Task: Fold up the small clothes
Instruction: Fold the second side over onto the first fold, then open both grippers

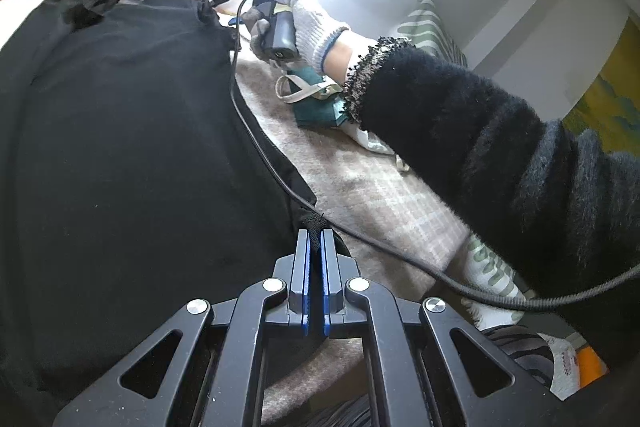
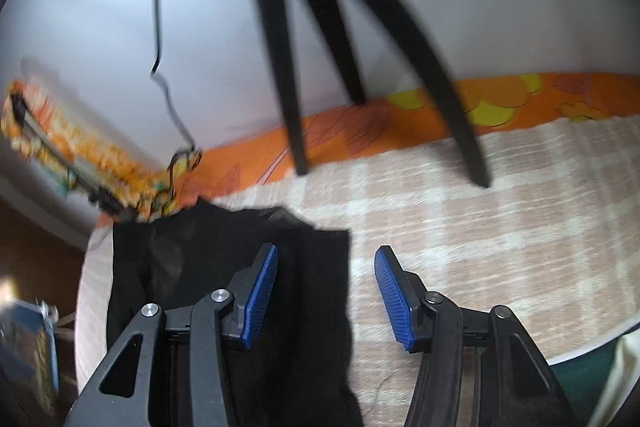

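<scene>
On the checked blanket black garment lies flat, left gripper pinched shut on its near corner, right gripper wide open, empty, over the far edge.

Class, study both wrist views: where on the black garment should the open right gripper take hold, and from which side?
Probably the black garment's free right edge, approached from the checked blanket side. The right gripper straddles that flat edge; the left gripper pinches another corner.
</scene>
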`<state>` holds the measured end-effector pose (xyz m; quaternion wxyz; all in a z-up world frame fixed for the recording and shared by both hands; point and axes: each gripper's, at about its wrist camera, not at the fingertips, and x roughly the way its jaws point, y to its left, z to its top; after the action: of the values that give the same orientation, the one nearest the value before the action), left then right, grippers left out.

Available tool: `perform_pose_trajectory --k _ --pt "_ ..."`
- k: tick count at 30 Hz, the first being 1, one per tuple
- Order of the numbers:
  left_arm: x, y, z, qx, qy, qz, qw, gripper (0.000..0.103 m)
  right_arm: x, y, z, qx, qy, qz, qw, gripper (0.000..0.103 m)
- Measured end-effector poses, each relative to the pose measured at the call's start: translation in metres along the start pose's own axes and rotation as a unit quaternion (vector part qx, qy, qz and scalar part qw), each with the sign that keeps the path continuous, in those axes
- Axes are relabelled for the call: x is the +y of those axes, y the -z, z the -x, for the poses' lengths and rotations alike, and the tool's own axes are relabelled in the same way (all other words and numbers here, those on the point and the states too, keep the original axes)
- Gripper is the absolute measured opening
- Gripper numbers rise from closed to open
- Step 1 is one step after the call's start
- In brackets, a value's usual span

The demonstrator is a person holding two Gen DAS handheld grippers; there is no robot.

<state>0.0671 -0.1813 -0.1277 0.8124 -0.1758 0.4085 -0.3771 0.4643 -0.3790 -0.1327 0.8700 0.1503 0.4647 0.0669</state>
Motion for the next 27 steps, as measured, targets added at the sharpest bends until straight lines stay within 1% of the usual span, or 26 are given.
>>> perform_pose_trajectory --k 2,3,4,5,6,8,11,14,17,23,24,25,27 --pt "0.002 0.000 -0.001 0.000 0.000 0.003 1.0000 0.003 0.010 0.005 -0.010 0.019 0.027 0.036 0.999 0.030" --pt "0.003 0.001 0.000 0.000 0.000 0.004 1.0000 0.003 0.016 0.008 -0.012 0.021 0.040 0.054 0.997 0.024" --pt "0.004 0.001 0.001 -0.001 0.001 0.006 1.0000 0.003 0.017 0.008 -0.010 0.020 0.035 0.058 0.997 0.005" --pt "0.005 0.001 0.002 -0.002 0.002 0.009 1.0000 0.003 0.017 0.008 -0.009 0.024 0.022 0.053 0.998 0.002" --pt "0.006 0.002 0.004 -0.004 0.002 0.010 0.9999 0.003 0.017 0.007 -0.007 0.023 0.017 0.047 0.998 0.002" --pt "0.008 0.003 0.009 -0.010 0.002 0.012 0.9999 0.003 0.023 0.004 0.000 0.012 0.032 0.051 0.998 0.001" --pt "0.013 0.005 0.016 -0.017 -0.001 0.017 0.9997 0.003 0.036 -0.001 0.013 -0.002 0.020 0.054 0.998 0.001" --pt "0.017 0.008 0.025 -0.024 -0.001 0.024 0.9994 0.003 0.050 -0.004 0.022 -0.009 0.020 0.062 0.998 0.001" --pt "0.022 0.012 0.035 -0.032 -0.002 0.030 0.9990 0.003 0.066 -0.008 0.029 -0.014 0.028 0.073 0.997 0.001" --pt "0.035 0.016 0.054 -0.046 -0.011 0.046 0.9978 0.003 0.109 -0.010 0.029 -0.016 0.053 0.102 0.993 0.001" --pt "0.037 0.017 0.055 -0.048 -0.013 0.049 0.9976 0.003 0.123 -0.010 0.027 -0.014 0.061 0.113 0.992 0.001" --pt "0.040 0.018 0.058 -0.049 -0.015 0.053 0.9973 0.003 0.123 -0.010 0.027 -0.014 0.061 0.113 0.992 0.001" --pt "0.047 0.022 0.066 -0.053 -0.020 0.062 0.9965 0.003 0.137 -0.008 0.024 -0.012 0.065 0.124 0.990 0.001"
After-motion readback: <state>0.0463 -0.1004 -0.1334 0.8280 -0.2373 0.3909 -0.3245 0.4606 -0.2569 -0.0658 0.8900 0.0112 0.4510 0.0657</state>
